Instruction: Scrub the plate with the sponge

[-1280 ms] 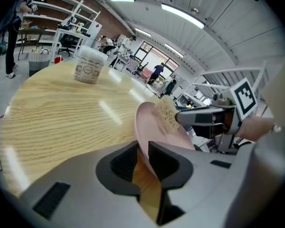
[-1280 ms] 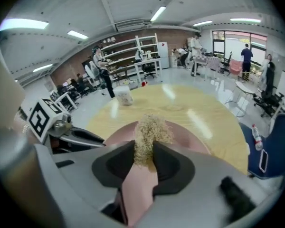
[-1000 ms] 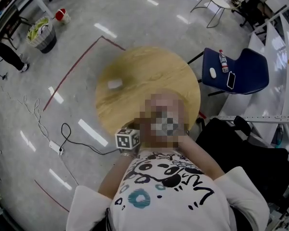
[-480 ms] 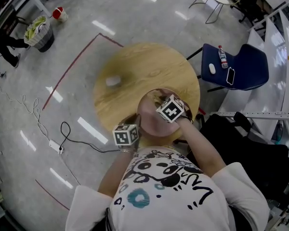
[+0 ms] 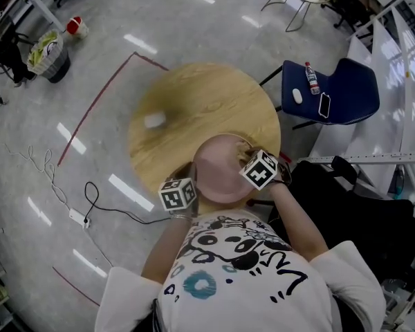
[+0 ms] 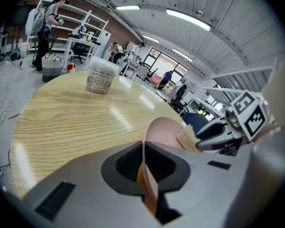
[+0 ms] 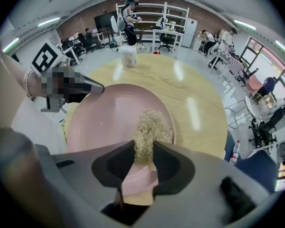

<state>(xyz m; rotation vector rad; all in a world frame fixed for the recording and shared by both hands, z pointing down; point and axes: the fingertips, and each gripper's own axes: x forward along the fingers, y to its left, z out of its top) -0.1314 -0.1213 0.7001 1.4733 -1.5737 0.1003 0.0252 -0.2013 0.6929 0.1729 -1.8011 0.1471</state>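
Plate point(image 5: 218, 175): one, pink
Sponge point(image 7: 152, 127): one
Left gripper point(image 6: 143, 163): fingers just closed, clamped plate rim
Right gripper point(image 7: 142, 170): fingers clamped sponge

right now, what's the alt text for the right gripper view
The right gripper holds a tan sponge against a pink plate over a round wooden table. The left gripper, which has just been closing, clamps the plate's left rim; a cup stands beyond.

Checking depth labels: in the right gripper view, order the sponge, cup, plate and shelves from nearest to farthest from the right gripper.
1. Sponge: between the right gripper's jaws.
2. Plate: just beneath, spreading left.
3. Cup: far side of the table.
4. Shelves: beyond the table, at the room's back.
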